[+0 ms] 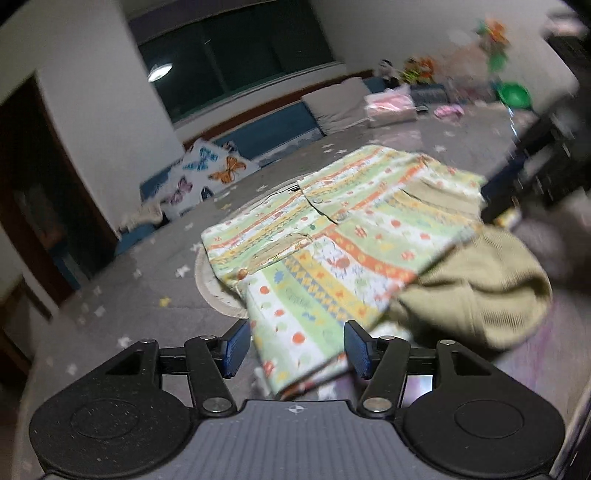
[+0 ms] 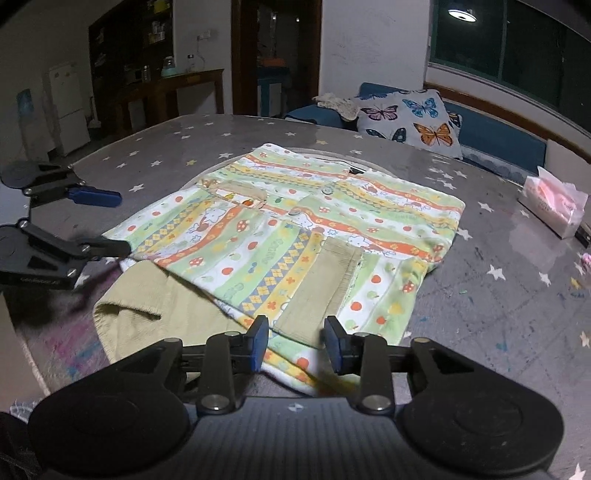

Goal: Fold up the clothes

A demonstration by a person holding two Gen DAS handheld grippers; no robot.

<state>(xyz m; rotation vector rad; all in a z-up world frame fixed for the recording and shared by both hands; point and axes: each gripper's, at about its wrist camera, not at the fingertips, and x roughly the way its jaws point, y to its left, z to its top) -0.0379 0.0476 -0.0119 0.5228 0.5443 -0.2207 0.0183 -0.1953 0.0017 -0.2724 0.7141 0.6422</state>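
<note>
1. I count one patterned garment (image 2: 303,229) with two khaki ribbed cuffs (image 2: 325,284) showing.
2. I see two grippers: left gripper (image 1: 295,347), right gripper (image 2: 295,341).
3. One butterfly cushion (image 2: 410,118).
4. One tissue box (image 2: 552,206).

Dim room, ceiling lamp (image 2: 461,13) glare, left view perhaps motion-blurred, fisheye-warped edges

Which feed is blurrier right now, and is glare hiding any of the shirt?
Left wrist view: motion blur smears the shirt and room edges. Right wrist view: sharper, print readable on the shirt; the ceiling lamp only reflects in the window, no glare on cloth.
</note>
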